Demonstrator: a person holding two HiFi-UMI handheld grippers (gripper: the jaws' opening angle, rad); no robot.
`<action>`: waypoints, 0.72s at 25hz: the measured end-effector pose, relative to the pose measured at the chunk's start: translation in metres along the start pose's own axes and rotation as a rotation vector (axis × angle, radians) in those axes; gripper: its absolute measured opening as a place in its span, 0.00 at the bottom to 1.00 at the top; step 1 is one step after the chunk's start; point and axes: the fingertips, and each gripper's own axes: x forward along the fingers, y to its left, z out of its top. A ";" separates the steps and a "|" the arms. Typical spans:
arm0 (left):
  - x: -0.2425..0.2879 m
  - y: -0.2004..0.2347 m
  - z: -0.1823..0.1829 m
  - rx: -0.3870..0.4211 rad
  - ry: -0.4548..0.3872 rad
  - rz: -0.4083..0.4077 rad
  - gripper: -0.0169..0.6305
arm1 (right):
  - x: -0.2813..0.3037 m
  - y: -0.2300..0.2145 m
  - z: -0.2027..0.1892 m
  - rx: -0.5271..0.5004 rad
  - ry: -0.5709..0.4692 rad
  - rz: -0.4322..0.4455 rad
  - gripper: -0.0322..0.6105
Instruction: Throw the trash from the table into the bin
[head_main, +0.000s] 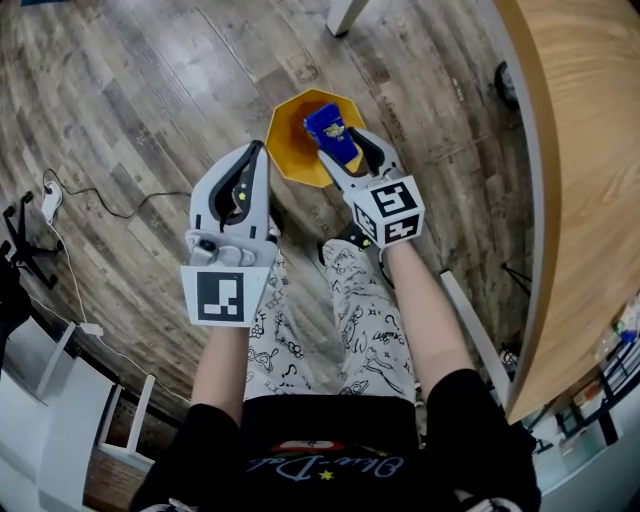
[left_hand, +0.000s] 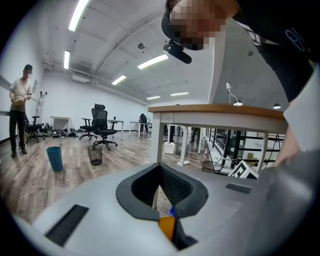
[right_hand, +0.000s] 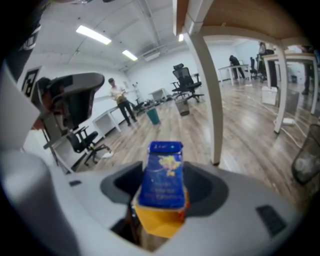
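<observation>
- Since the job is to get rubbish off the table and into the bin, I hold my right tongs (head_main: 346, 140) tipped downward with the blue snack packet (head_main: 329, 124) directly over the mouth of the orange bin (head_main: 288, 150) on the floor. Held there, I judge it would fall inside once let go.
- My right tongs are closed on the packet, one pad on each of its flat sides. They stand fairly wide because the packet is puffy.
- My left tongs (head_main: 253, 158) have their pads together with nothing between them. I keep them just beside the bin's rim, out of the packet's way.
- The wooden table (head_main: 585, 150) curves past on my right and is cut off by the edge of the head view. I cannot tell if more rubbish lies on top.
- Packet and right tongs cover much of the bin's inside, so what is already in it stays hidden.
- Print on the packet is too blurred to read in the right gripper view. The orange below it there I take to be the bin.
- Through the slit under my left pads I see a sliver of orange and blue. I judge that to be bin and packet beyond, not something gripped.
</observation>
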 end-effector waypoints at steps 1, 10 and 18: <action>0.000 0.000 0.001 -0.004 -0.002 0.002 0.04 | 0.003 0.000 -0.004 -0.013 0.016 0.006 0.46; -0.006 -0.006 0.008 0.000 -0.006 -0.010 0.04 | 0.020 0.004 -0.034 -0.028 0.100 0.014 0.46; -0.008 -0.006 0.005 0.000 -0.002 -0.006 0.04 | 0.030 0.000 -0.050 -0.002 0.150 -0.013 0.46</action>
